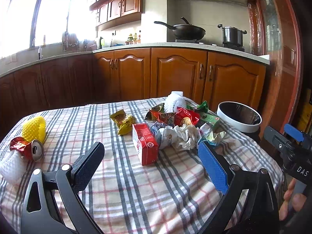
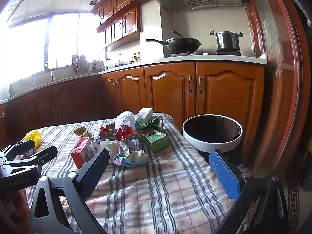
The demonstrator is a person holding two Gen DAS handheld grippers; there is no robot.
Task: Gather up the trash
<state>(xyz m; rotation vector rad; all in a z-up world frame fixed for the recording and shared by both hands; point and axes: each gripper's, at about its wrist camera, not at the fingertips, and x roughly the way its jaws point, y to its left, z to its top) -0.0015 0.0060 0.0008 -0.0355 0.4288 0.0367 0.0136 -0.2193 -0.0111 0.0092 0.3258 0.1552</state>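
Observation:
Trash lies on a checked tablecloth [image 1: 136, 175]: a red carton [image 1: 144, 144], crumpled white paper [image 1: 182, 136], a yellow wrapper [image 1: 123, 121], red snack bags [image 1: 185, 115], a green carton [image 2: 155, 138] and a crushed green can [image 2: 151, 123]. At the left edge sit a crushed red can [image 1: 32, 149] and yellow foam netting [image 1: 35, 128]. A white-rimmed bin [image 2: 212, 133] with a dark liner stands past the table's right edge. My left gripper [image 1: 151, 152] is open, just short of the red carton. My right gripper [image 2: 159, 161] is open in front of the paper pile.
White foam netting [image 1: 173, 102] and a white box [image 2: 144, 113] lie at the far end of the pile. Wooden kitchen cabinets [image 1: 175, 74] run behind the table, with a wok [image 1: 187, 31] and pot [image 1: 232, 35] on the stove. A wooden door frame [image 2: 278, 97] rises at right.

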